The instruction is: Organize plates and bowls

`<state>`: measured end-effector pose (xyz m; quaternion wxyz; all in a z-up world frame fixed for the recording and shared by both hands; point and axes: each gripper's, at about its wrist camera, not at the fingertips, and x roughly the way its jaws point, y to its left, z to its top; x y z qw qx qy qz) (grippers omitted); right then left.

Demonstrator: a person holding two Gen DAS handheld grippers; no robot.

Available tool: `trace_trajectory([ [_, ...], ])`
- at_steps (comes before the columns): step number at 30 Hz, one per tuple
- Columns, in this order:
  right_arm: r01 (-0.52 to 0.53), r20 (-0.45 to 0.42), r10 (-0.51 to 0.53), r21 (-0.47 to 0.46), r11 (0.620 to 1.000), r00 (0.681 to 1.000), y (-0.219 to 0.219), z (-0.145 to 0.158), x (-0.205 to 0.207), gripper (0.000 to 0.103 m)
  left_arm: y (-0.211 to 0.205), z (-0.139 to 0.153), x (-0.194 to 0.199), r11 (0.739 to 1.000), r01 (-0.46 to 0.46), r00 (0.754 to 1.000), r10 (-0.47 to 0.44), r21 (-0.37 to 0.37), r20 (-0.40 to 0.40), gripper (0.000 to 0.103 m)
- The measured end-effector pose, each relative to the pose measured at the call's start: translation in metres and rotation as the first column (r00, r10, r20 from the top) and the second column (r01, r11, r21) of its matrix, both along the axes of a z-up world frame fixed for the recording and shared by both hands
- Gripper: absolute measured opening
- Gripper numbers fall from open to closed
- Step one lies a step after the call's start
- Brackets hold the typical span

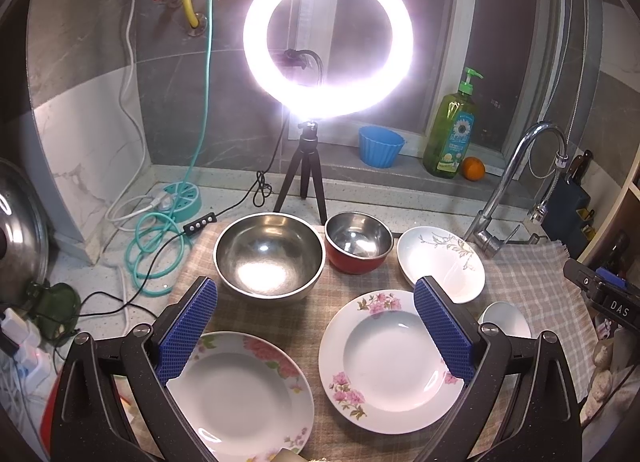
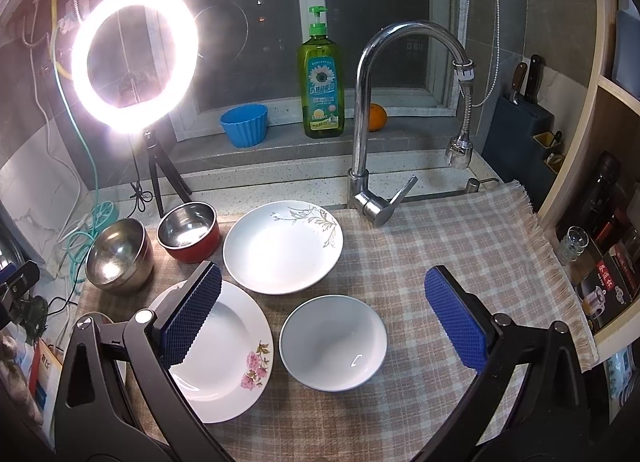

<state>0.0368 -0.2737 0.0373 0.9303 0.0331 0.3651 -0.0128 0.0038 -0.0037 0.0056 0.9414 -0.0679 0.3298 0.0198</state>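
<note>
Both grippers held above the checked cloth, empty, jaws spread wide: left gripper over two pink-flowered plates, right gripper over the plain white bowl. Nothing stacked yet; dishes spread singly, apparently for sorting by kind. Large steel bowl and red bowl side by side at the back, leaf-patterned plate near the faucet.
</note>
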Motion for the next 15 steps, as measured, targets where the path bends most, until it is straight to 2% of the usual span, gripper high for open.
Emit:
trace_trajectory([
  [15,-0.001,-0.007,0.001,-0.003,1.000,1.000,0.0001,-0.0027,0.0022,0.103,-0.0005,-0.0004,0.0006,1.000,0.016,1.000,-0.016,-0.008,-0.002,0.099],
])
